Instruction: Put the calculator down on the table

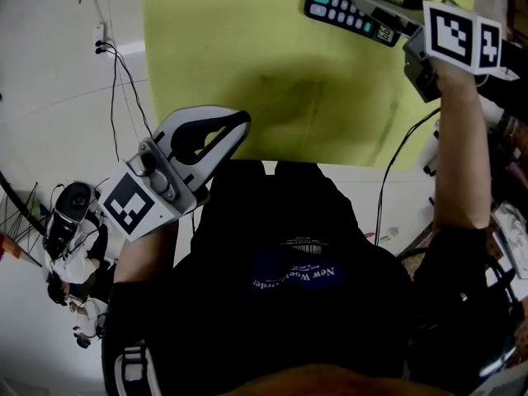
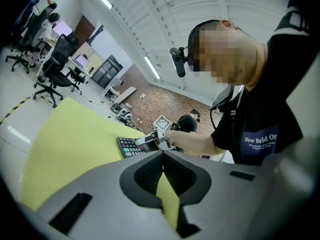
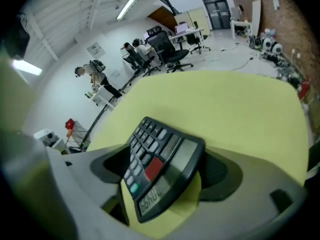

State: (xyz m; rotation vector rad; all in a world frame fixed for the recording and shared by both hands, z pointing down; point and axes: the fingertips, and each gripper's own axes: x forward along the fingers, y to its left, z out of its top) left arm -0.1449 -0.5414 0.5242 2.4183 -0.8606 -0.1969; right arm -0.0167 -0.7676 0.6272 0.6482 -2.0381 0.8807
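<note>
left gripper (image 1: 235,126) shut and empty, calculator (image 3: 160,159) down

it seems to rest on the yellow table (image 1: 272,73) between the right gripper's (image 3: 165,176) wide-open jaws. light, stiff, slick plastic: take its long edges, not the keys.

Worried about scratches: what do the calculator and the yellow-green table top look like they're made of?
Calculator: dark hard plastic by the look, matt moulded case. Table top: smooth, evenly coloured yellow-green sheet with a dull sheen, maybe laminate or paint; can't tell.
</note>
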